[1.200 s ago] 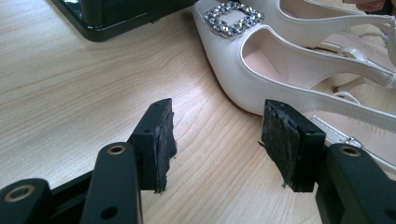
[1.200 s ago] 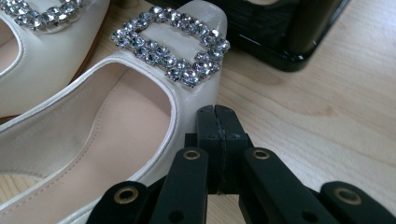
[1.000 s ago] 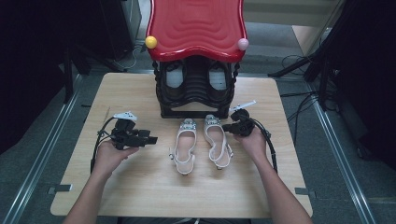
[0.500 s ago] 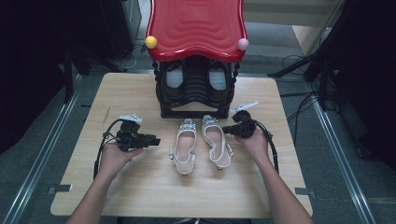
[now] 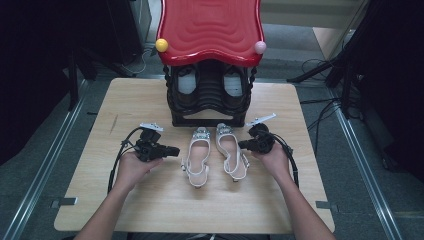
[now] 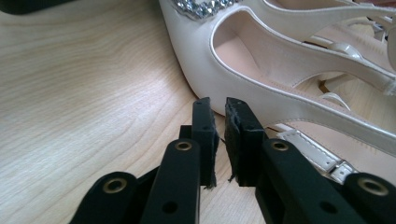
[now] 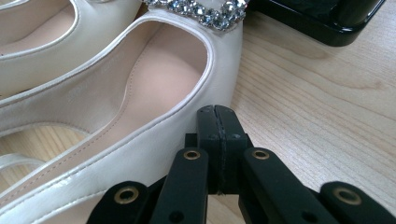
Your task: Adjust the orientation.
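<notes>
A: So, what's on the worktop (image 5: 150, 210)?

B: Two white slingback shoes w/ jewelled toes lie side by side at the centre, toes pointing at a black shoe rack (image 5: 210, 95) w/ a red top. Left shoe (image 5: 196, 156), right shoe (image 5: 231, 152).

A: Risks?

B: Probably a nudge. Each hand-held gripper comes in low from the outer side, so a push could slide a shoe into its neighbour instead of gripping its thin rim.

A: Jaw state?

B: Left hand-held gripper (image 6: 217, 122): jaws a slit apart, holding nothing, tips just beside the left shoe's side wall. Right hand-held gripper (image 7: 217, 123): jaws pressed together, empty, tips against or v. near the right shoe's wall; can't tell which.
</notes>
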Available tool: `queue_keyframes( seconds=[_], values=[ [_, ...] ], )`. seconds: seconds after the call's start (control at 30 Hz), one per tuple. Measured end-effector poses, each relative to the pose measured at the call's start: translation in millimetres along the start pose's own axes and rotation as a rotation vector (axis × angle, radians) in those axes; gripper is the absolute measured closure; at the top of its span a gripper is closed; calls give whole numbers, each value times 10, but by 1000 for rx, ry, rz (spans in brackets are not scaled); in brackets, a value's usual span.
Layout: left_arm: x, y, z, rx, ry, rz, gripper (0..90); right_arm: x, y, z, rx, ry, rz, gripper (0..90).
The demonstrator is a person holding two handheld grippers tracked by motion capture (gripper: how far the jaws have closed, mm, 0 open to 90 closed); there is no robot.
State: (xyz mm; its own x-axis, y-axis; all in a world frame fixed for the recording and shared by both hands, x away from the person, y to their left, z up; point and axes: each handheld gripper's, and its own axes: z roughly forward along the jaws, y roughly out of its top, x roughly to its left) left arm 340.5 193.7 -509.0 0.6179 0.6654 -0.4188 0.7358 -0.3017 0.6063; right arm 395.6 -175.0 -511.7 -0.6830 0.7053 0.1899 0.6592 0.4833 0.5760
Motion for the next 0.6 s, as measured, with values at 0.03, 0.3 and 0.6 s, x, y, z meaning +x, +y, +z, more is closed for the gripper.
queue_keyframes(
  seconds=[0.03, 0.3, 0.6],
  values=[
    [-4, 2, 11, 1, 1, 5, 818, 8, 1, 3, 1, -2, -1, 900],
    [-68, 32, 127, 12, 3, 29, 826, 36, 1, 18, -3, -1, 16, 900],
    [-46, 42, 221, 30, 1, 22, 829, 103, 24, 64, -11, 13, 20, 900]
  ],
)
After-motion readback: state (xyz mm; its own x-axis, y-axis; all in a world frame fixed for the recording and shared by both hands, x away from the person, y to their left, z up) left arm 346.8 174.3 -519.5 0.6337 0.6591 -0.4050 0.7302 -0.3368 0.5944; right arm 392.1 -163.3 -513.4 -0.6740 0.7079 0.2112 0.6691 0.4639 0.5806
